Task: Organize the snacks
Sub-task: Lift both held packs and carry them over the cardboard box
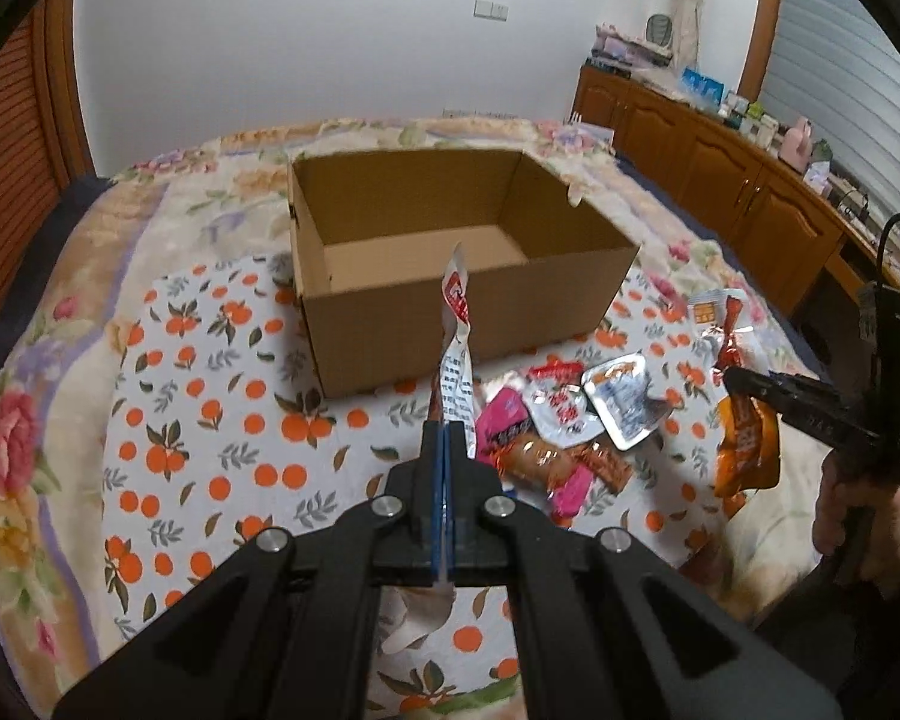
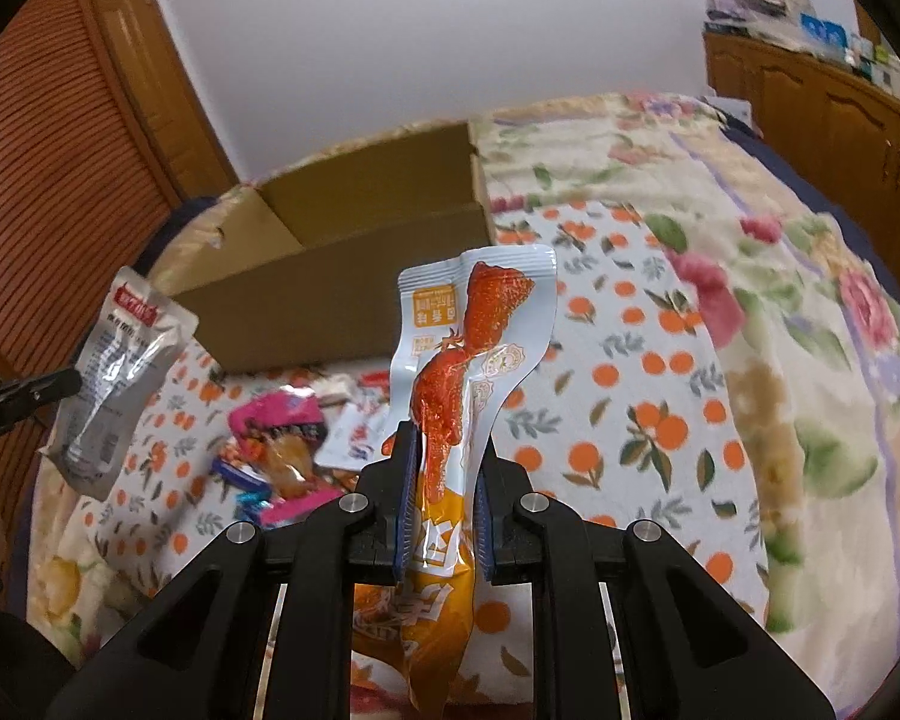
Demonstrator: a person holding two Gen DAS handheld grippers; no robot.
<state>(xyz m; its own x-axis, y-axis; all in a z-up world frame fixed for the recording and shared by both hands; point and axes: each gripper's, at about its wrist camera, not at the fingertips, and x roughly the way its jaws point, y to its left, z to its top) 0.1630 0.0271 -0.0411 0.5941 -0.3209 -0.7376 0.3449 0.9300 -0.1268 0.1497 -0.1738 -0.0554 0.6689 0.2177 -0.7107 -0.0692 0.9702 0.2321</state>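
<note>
A: Left gripper (image 1: 447, 438) at bottom center, pinched flat on a silver packet (image 1: 455, 348) sticking up in front of the cardboard box (image 1: 468, 300) mid-frame. Open top, nothing visible inside.

B: Right gripper (image 2: 444, 462) bottom center too, clamped on an orange chicken-leg pouch (image 2: 480, 336). Loose snack pile (image 1: 564, 420) lying on the orange-print blanket (image 1: 210, 420), right of center.

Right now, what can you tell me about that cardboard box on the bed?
The cardboard box is plain brown, rectangular and open at the top, with nothing visible inside. It stands upright on the flowered bedspread, partly on the orange-patterned cloth. Loose snack packets lie just in front of it. Neither gripper touches it; the left gripper holds a silver packet up before it.
</note>
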